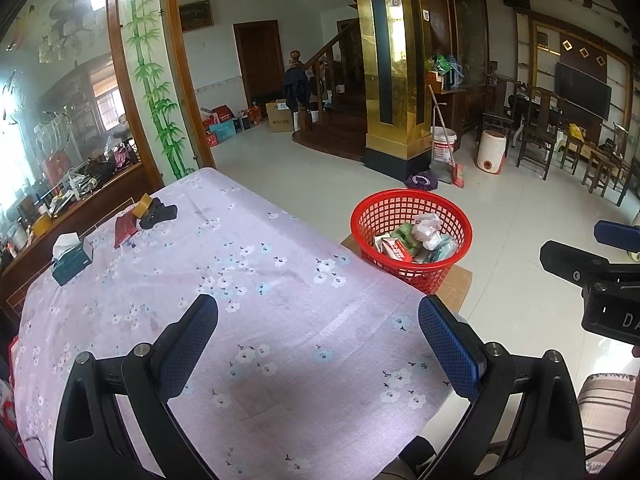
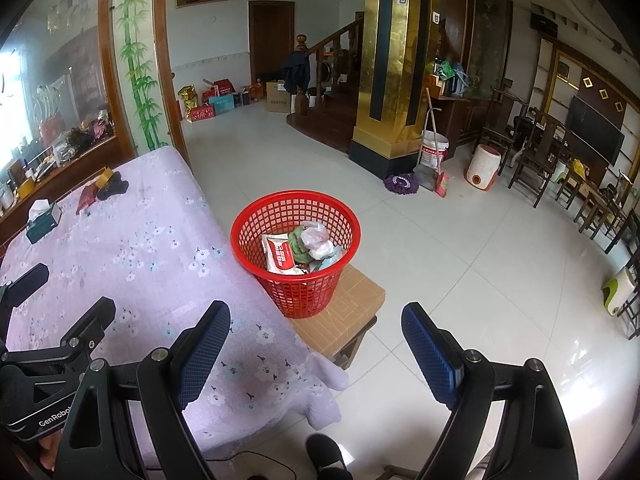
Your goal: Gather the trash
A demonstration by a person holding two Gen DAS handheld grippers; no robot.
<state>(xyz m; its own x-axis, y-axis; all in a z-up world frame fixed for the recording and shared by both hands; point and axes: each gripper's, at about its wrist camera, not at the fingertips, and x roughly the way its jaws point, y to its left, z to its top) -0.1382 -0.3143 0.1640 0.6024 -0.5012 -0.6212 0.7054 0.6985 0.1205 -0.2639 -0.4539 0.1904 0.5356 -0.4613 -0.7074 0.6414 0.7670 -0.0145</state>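
Both grippers hang with their jaws spread wide and nothing between the blue pads. The left gripper (image 1: 318, 344) hovers over the near part of the surface (image 1: 280, 280), and the right gripper (image 2: 316, 354) hovers off its near right corner, above the floor (image 2: 460, 240), aimed toward the red basket (image 2: 296, 248). Released and empty like this, they look to be between pickups, or finished.

The red basket stands on a brown box (image 2: 348, 312) just beside the surface's right edge. That lift puts its rim near the level of the surface, probably so trash can be dropped in with a short reach. Inside lies the collected trash (image 2: 300, 250): a red and white wrapper, a crumpled clear bag, something green.

The surface carries a lilac cloth printed with small flowers, bare across its near half. At its far left sit a tissue box (image 1: 72, 258), a dark red packet (image 1: 125, 229), a tape roll (image 1: 144, 204) and a black item (image 1: 160, 214) touching the roll. Whether any of these count as trash I cannot tell.

Beyond is a pale tiled room: a gold column (image 1: 394, 80), a wooden staircase, a broom and bucket, dark wooden chairs at far right, and a glass panel painted with bamboo at far left.
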